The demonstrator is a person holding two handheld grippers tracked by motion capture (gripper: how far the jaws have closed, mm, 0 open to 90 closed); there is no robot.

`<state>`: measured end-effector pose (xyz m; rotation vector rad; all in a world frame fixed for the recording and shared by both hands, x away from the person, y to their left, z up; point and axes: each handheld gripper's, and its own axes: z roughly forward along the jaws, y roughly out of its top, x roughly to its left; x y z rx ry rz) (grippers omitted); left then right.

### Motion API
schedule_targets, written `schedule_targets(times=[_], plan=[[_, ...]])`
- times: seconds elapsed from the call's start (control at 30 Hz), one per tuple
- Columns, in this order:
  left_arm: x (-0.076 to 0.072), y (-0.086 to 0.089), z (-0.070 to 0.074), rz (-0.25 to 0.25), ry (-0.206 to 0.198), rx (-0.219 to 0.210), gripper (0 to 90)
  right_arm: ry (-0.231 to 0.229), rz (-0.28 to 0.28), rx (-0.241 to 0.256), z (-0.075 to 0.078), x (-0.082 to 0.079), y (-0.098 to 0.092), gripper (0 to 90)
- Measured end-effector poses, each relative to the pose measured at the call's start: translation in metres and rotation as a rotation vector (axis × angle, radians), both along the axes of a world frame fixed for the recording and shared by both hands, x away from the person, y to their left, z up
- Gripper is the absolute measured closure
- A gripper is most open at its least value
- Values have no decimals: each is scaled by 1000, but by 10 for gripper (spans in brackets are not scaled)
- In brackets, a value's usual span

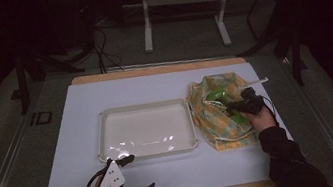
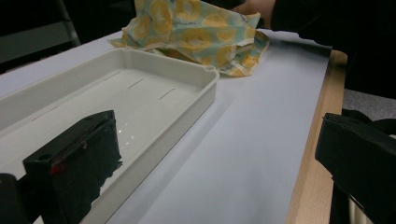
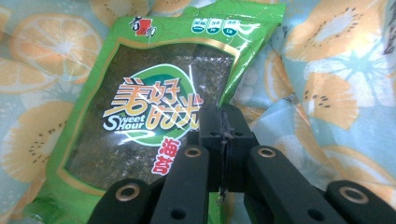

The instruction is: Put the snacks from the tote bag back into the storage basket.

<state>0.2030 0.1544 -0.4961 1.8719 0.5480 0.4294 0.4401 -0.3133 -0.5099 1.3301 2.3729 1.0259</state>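
Fruit-print cloth bag (image 3: 336,84) backs the seaweed packet (image 3: 140,107), clamped by the right hand-held gripper (image 3: 224,122); left hand-held gripper (image 1: 134,174) apart.

A shallow white rectangular plastic tray (image 1: 107,148) sits mid-table on the pale sheet-covered wooden table (image 1: 80,107); grey metal frame legs (image 1: 147,30) stand beyond.

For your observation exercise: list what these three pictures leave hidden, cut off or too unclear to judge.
- Green snack packet: its lower end is cut off by the right gripper view's bottom edge and covered by the right gripper.
- Fruit-print cloth bag: anything else inside is hidden by its folds.
- White tray: its near end is hidden behind the left gripper.
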Motion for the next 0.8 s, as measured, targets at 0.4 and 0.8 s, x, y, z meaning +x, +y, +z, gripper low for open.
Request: schedule_targets(times=[0.4,0.8], plan=[[1,1,0,13,-3,-7,4,-83,-39,69,22,-18,-8,893],[1,3,1,18,-6,-4,4,-156,-87,139,41,-30,-17,894]])
